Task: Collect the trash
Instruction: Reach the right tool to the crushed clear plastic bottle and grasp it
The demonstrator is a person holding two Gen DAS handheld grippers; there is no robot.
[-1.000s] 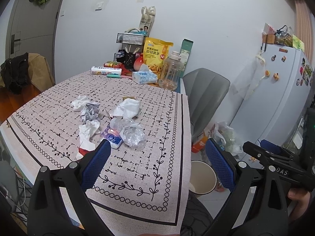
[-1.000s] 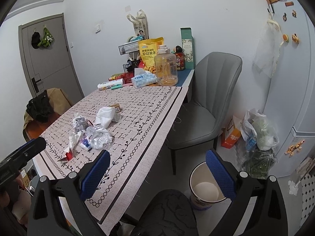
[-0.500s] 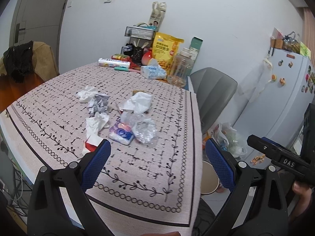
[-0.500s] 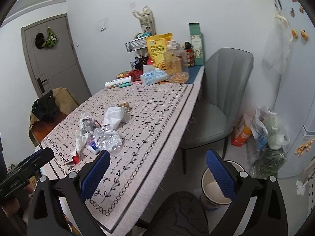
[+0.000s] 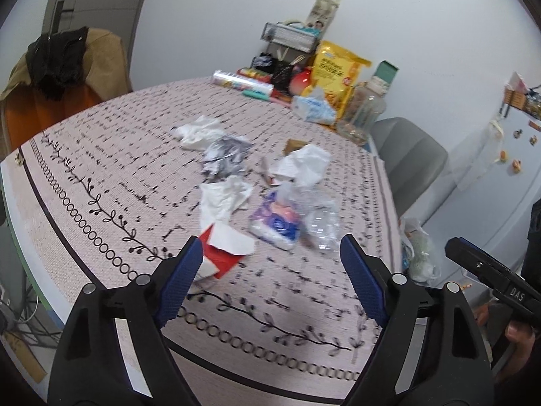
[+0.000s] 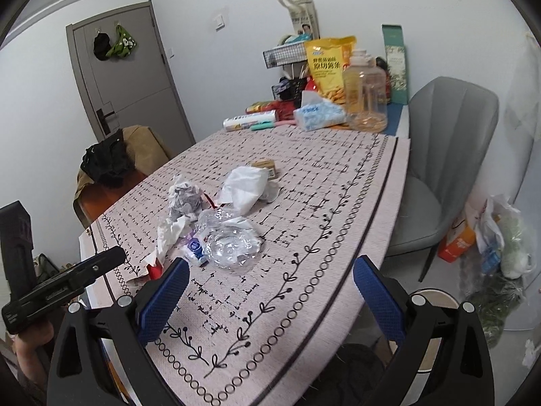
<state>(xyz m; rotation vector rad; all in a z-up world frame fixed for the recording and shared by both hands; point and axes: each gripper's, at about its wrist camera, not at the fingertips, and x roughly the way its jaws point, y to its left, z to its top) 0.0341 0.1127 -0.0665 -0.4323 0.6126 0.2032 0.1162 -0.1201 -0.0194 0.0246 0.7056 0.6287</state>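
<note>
Your left gripper [image 5: 270, 264] hangs over the near part of the table [image 5: 101, 155], its jaws apart and just closing a little, nothing between them. Ahead of it the trash lies in a loose heap mid-table: a red-and-white wrapper [image 5: 221, 253] nearest your left finger, a crumpled tissue [image 5: 223, 199] behind it, a small tissue pack [image 5: 275, 223] with its long side running away from you, and crumpled clear plastic [image 5: 321, 226] to its right. Bare cloth surrounds the heap up to the near edge. Your right gripper [image 6: 267, 284] is spread and empty. The bin [image 6: 436, 297] on the floor is mostly hidden behind its right finger.
</note>
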